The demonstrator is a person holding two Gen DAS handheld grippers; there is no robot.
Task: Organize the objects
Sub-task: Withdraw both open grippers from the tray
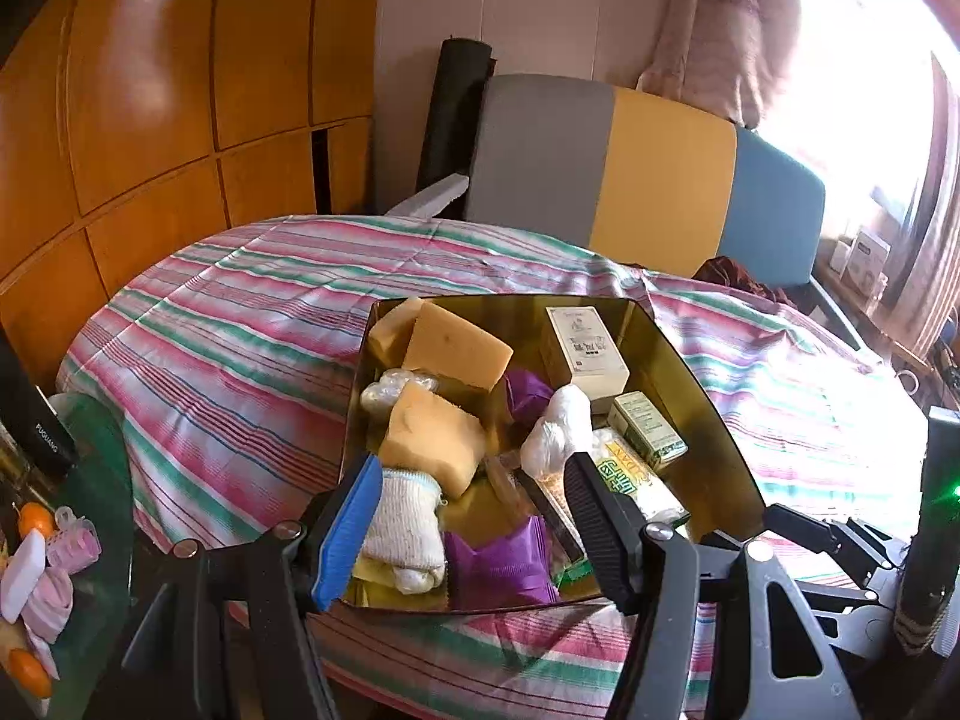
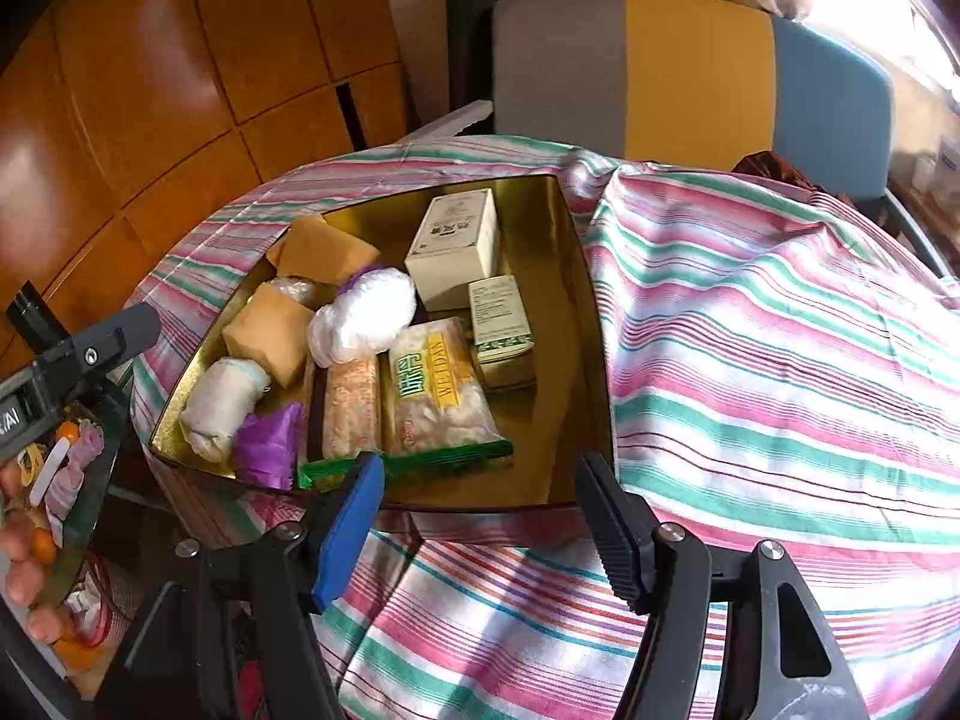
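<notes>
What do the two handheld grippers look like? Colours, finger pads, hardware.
Both look alike: black plastic frames with cut-out struts and silver pivot bolts. On the left gripper and the right gripper alike, one finger carries a blue ribbed pad and the other a black ribbed pad. No cables or sleeves visible.

Glossy gold metal tray (image 2: 588,312), striped cloth bedspread (image 2: 780,360)

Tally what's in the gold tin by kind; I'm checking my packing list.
Yellow foam sponges: 2
Cardboard boxes: 2
Clear snack packets: 2
White plastic-bag bundles: 1
White knitted gloves: 1
Total: 8
</notes>
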